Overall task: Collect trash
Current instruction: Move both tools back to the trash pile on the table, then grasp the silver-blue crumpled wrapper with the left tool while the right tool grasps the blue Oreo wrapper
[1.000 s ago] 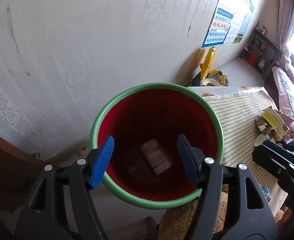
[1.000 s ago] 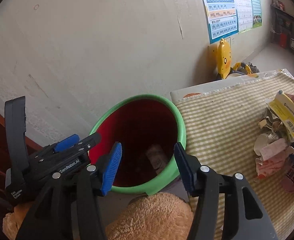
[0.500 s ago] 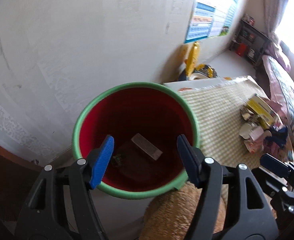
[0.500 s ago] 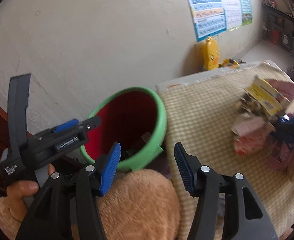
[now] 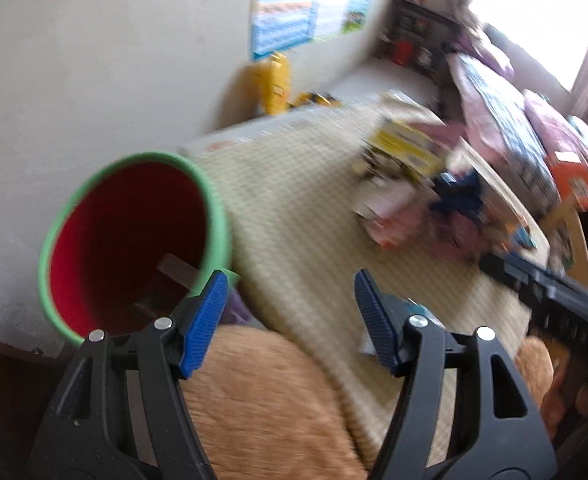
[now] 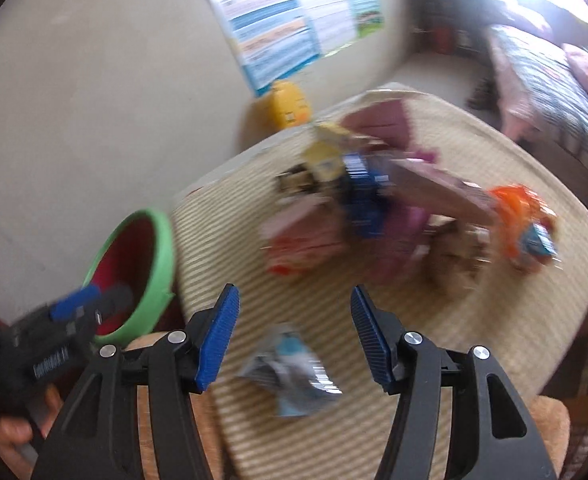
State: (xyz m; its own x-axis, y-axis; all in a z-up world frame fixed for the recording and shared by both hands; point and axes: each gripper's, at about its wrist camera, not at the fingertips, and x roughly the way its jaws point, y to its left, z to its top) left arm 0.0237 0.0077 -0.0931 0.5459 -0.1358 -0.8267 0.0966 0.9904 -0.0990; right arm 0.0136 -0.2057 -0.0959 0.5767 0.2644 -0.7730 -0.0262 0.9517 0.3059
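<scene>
A: Where's the trash?

B: Heaped wrappers on the checked tablecloth, bin at its left edge. My left gripper and right gripper are both parted, empty.

A: Next?

B: I'd lower onto the nearest blue wrapper, I think.

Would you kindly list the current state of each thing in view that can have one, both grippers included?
Bin: upright, open, a few scraps at the bottom.
Left gripper: open, nothing between its pads.
Right gripper: jaws opening, nothing gripped.
Silver-blue wrapper: crumpled, lying loose on the cloth below the right gripper.
Trash pile: heaped on the checked tablecloth, uncollected.
</scene>
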